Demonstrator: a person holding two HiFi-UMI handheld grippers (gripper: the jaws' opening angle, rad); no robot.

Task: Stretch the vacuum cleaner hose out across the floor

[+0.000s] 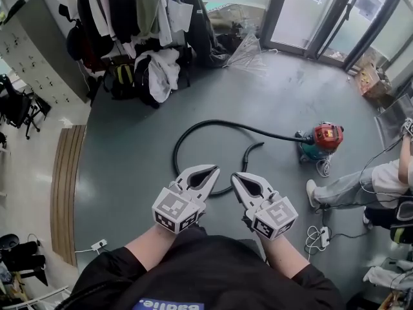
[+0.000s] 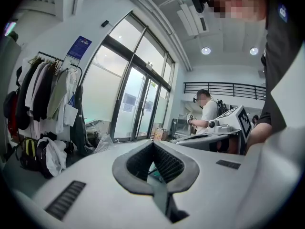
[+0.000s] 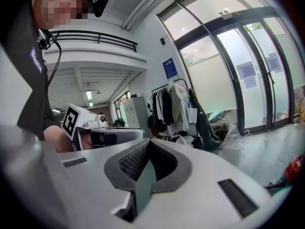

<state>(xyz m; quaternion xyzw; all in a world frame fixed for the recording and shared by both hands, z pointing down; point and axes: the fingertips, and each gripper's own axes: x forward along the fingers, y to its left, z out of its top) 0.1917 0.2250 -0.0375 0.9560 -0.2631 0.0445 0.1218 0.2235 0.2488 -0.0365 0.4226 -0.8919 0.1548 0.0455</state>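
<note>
A black vacuum hose (image 1: 193, 130) lies curled on the grey floor. It loops on the left, then arcs right to a red and teal vacuum cleaner (image 1: 322, 139). A loose hose end (image 1: 250, 152) curves just beyond my hands. My left gripper (image 1: 211, 168) and right gripper (image 1: 237, 175) hover side by side above the near part of the loop, both shut and holding nothing. The left gripper view shows shut jaws (image 2: 153, 145) pointing toward the glass doors. In the right gripper view the jaws (image 3: 148, 142) are shut too, with the vacuum cleaner (image 3: 295, 168) at the far right.
A clothes rack (image 1: 122, 18) with coats and bags (image 1: 155, 73) stands at the back left. Glass doors (image 1: 316, 11) line the back right. A seated person's legs (image 1: 345, 185) and cables with a power strip (image 1: 322, 235) are at the right. A wooden board (image 1: 66, 186) lies on the left.
</note>
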